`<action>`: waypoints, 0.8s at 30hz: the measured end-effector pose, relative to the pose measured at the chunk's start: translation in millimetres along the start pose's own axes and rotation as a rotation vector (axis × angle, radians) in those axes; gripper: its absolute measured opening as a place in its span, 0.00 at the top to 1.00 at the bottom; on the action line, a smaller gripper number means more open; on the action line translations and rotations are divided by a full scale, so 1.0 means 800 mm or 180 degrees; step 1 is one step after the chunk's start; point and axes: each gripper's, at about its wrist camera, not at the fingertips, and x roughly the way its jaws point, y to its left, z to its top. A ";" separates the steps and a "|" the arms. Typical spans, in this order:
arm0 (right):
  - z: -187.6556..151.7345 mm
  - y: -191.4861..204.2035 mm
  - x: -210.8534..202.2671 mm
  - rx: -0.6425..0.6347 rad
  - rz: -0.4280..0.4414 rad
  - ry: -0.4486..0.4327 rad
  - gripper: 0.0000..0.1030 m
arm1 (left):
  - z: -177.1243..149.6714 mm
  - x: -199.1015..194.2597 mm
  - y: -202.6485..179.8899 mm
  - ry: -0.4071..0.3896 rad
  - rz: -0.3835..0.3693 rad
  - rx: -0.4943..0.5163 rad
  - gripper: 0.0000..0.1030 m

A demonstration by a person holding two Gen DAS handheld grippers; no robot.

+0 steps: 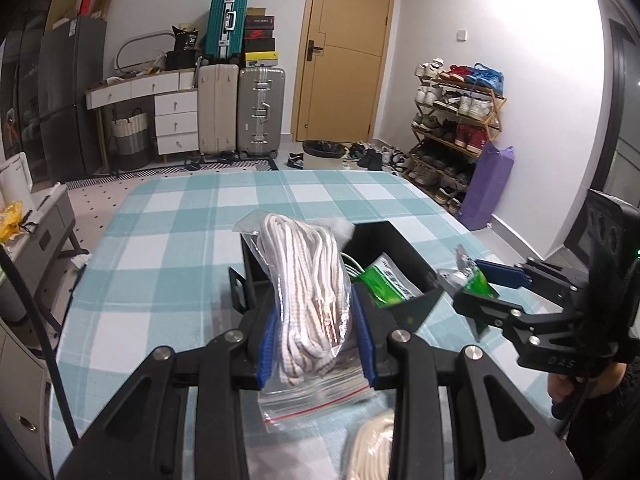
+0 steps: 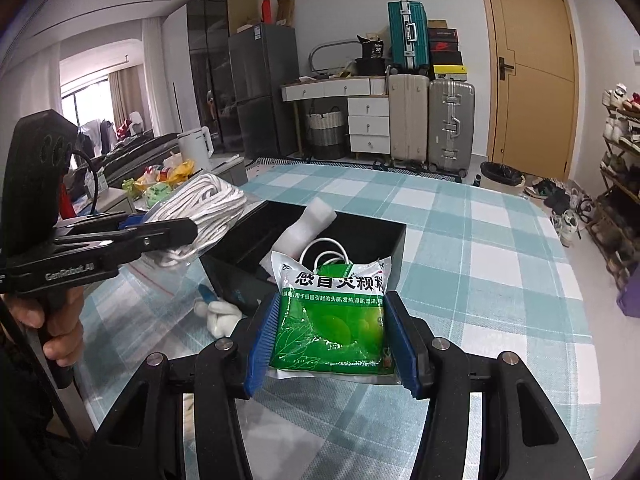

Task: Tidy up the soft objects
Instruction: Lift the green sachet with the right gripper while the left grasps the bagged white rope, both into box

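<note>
My left gripper [image 1: 316, 340] is shut on a clear zip bag of white rope [image 1: 308, 288] and holds it above the near edge of a black open box [image 1: 400, 248]. Seen from the right wrist view, the left gripper [image 2: 172, 226] and the bag of rope [image 2: 204, 204] hang left of the box [image 2: 360, 232]. My right gripper [image 2: 332, 344] is shut on a green medicine packet [image 2: 332, 320] in front of the box. The right gripper [image 1: 476, 286] stands right of the box. The box holds a white cable [image 2: 324, 250], white foam [image 2: 316, 220] and another green packet [image 1: 384, 284].
The teal checked tablecloth [image 2: 480, 240] covers the table. White cotton balls [image 2: 222, 314] lie beside the box, and a beige rope coil [image 1: 372, 448] lies below my left gripper. Suitcases [image 1: 240, 112], a door [image 1: 344, 52], a shoe rack [image 1: 452, 120] and a bin [image 1: 324, 154] stand beyond.
</note>
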 end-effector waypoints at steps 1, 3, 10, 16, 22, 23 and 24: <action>0.001 0.000 0.000 0.0004 0.0005 -0.0003 0.49 | 0.002 0.002 0.002 -0.0004 0.0002 0.0001 0.69; 0.006 0.001 0.002 -0.0004 -0.0006 -0.0016 0.49 | 0.006 0.007 0.005 -0.0012 0.0023 0.0010 0.69; 0.026 0.008 0.014 -0.0078 -0.0011 -0.0037 0.49 | 0.018 0.028 0.013 -0.0022 0.0088 0.0033 0.69; 0.040 0.013 0.035 -0.0093 0.0021 -0.0024 0.49 | 0.026 0.047 0.016 -0.0007 0.0168 0.0098 0.69; 0.050 0.018 0.059 -0.0148 0.0051 0.0043 0.49 | 0.026 0.065 0.020 0.0060 0.0246 0.0153 0.69; 0.051 0.020 0.062 -0.0157 0.0059 0.0054 0.49 | 0.026 0.068 0.021 0.0077 0.0249 0.0152 0.69; 0.051 0.021 0.065 -0.0164 0.0061 0.0059 0.49 | 0.026 0.070 0.021 0.0087 0.0254 0.0157 0.69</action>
